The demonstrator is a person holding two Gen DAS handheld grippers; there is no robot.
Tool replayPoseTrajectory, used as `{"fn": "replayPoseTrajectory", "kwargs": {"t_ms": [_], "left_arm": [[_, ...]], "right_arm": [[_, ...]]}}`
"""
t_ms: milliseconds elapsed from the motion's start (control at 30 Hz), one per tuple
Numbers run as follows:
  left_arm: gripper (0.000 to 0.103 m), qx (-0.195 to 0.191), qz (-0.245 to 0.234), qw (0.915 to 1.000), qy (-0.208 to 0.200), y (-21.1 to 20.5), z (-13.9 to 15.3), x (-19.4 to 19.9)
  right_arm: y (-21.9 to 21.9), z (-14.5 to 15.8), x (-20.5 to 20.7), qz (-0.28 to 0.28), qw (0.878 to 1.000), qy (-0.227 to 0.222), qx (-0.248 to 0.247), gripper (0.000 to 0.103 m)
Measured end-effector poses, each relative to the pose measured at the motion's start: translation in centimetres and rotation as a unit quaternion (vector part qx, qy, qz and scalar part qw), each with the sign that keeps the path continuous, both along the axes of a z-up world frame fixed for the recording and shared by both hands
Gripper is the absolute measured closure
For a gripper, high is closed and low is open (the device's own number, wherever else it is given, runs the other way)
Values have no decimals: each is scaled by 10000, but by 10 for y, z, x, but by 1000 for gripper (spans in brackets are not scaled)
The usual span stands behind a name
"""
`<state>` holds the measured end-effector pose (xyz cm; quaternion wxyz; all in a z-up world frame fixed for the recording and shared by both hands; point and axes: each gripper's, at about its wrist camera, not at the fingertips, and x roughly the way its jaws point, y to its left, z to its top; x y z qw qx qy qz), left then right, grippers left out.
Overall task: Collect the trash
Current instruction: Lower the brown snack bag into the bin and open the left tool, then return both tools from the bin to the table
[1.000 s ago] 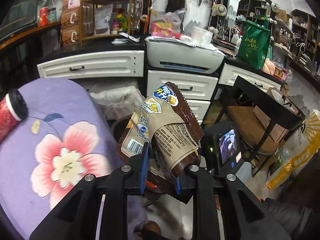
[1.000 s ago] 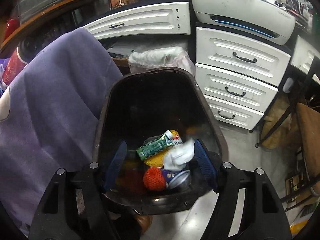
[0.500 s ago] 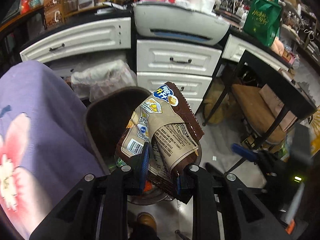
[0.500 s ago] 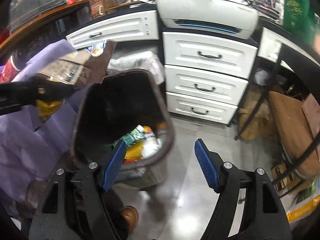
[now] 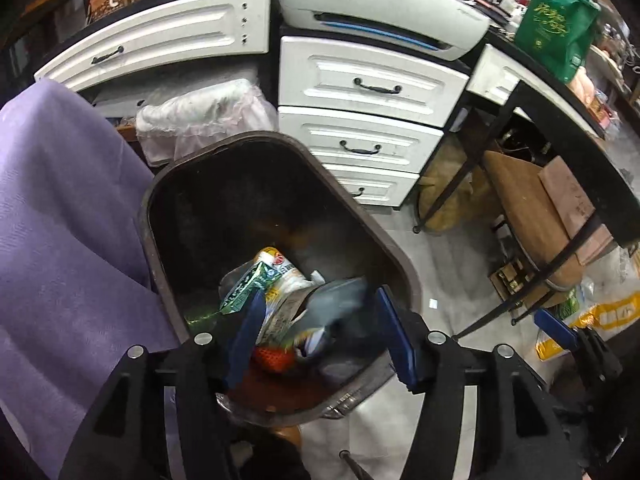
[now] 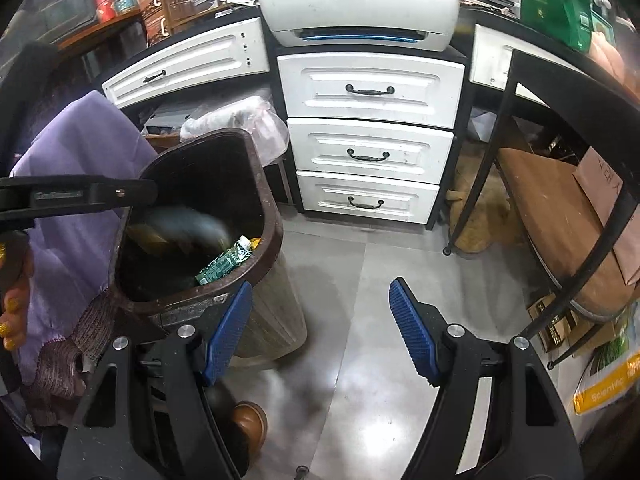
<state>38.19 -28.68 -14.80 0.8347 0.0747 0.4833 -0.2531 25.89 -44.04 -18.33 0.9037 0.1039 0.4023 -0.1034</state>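
Left claw (image 5: pixel 320 332) is opening right over the brown bin (image 5: pixel 160 200) with the snack bag (image 5: pixel 340 304) dropping in blurred, so keep it centered above the rim till it lands, while right claw (image 6: pixel 320 328) stays spread and empty.

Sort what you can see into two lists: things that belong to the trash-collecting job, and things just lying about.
Part of the job:
- brown bin
- falling snack bag, blurred
- green carton in the bin
- left gripper, jaws opening
- right gripper, empty

Just lying about:
- printer
- white drawers
- green bag
- purple cloth
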Motion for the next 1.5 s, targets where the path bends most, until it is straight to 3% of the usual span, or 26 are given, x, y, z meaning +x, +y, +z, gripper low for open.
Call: {"fn": "replayPoseTrajectory", "kwargs": {"t_ms": [133,200,400,600,767,1133,1267,1367,1500], "left_arm": [[43,-164,-15,9997,-190,8,21,-14],[39,-202,17,9987,-469,17,40,-26],[20,-411,434,9899,-1285,68,99,-59],[12,-237,804,9788,-1868,119,138,-82],[10,-95,1192,9697,-2133,158,154,-93],[10,81,2129,9510,-2240,262,167,-100],[10,134,2703,9399,-2080,317,161,-90],[10,393,3129,9277,-1996,357,152,-80],[16,440,3401,9255,-1609,401,137,-60]], "right_arm": [[1,9,-4,-58,9999,-120,108,32],[5,17,-6,-24,9997,-231,95,32],[28,48,-7,274,9977,-575,242,31],[68,79,-3,809,9927,-828,329,28],[109,105,1,1353,9851,-1008,322,28],[199,143,12,2469,9604,-1234,382,28],[226,154,12,2750,9520,-1295,363,28],[241,161,15,2891,9475,-1320,362,28],[261,169,20,3047,9423,-1317,438,28]]}}
